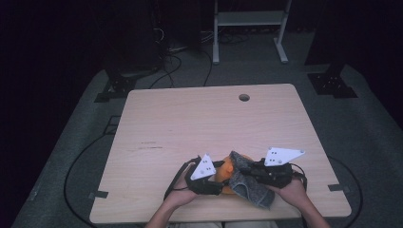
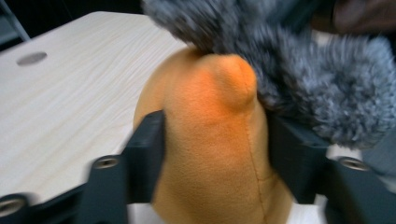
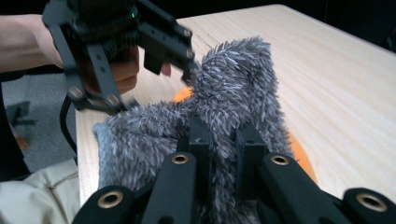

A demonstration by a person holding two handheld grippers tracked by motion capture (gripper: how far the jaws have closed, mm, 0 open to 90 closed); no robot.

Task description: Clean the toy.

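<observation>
A smooth orange plush toy point(image 2: 210, 149) sits between the left claw's point(image 2: 215, 140) released jaws — the right claw point(image 3: 223, 140) is clenched on fluffy grey fabric point(image 3: 233, 88) above the pale wooden bench point(image 1: 190, 118).

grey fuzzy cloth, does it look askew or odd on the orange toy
Yes. The grey fuzzy cloth sits bunched and lopsided over the orange plush toy, draped to one side, leaving most of the toy bare. The right gripper pinches it; the left gripper brackets the toy.

Light wood table point(image 1: 190, 123), round grommet hole point(image 1: 244, 97); grey carpet point(image 1: 370, 142); white metal frame point(image 1: 249, 21) behind; dark backdrop.
</observation>
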